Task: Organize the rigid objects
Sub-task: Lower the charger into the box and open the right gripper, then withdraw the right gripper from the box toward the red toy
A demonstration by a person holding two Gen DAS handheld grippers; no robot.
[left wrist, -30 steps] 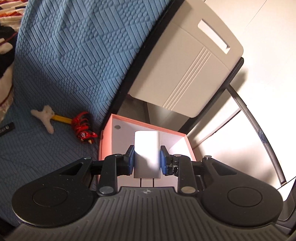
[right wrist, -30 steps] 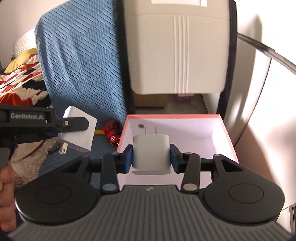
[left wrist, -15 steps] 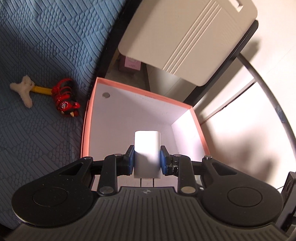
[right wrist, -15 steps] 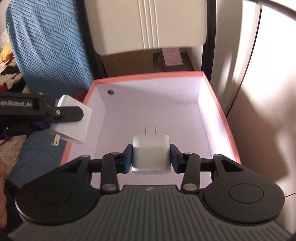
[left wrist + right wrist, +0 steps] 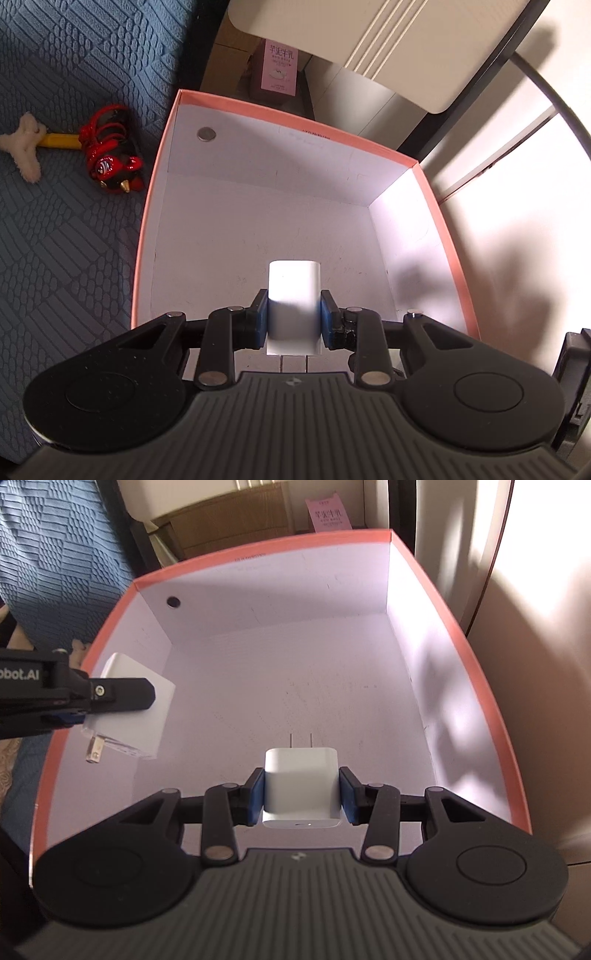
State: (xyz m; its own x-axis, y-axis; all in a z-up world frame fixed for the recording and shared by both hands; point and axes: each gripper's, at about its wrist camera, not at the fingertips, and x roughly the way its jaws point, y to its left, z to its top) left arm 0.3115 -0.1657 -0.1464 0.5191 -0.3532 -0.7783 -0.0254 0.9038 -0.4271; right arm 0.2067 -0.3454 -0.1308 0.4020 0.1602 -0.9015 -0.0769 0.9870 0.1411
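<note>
An open box with a pink rim and white inside lies below both grippers; it also shows in the right wrist view. My left gripper is shut on a white plug adapter and holds it over the box's near part. In the right wrist view that adapter hangs over the box's left rim, prongs down. My right gripper is shut on a second white plug adapter, prongs pointing forward, above the box floor.
A red toy figure and a white fuzzy piece on a yellow stick lie on the blue quilted cover left of the box. A pink carton and a white chair back stand beyond.
Both grippers have moved forward and down over the box, each with its adapter still held. The box now fills both views.
</note>
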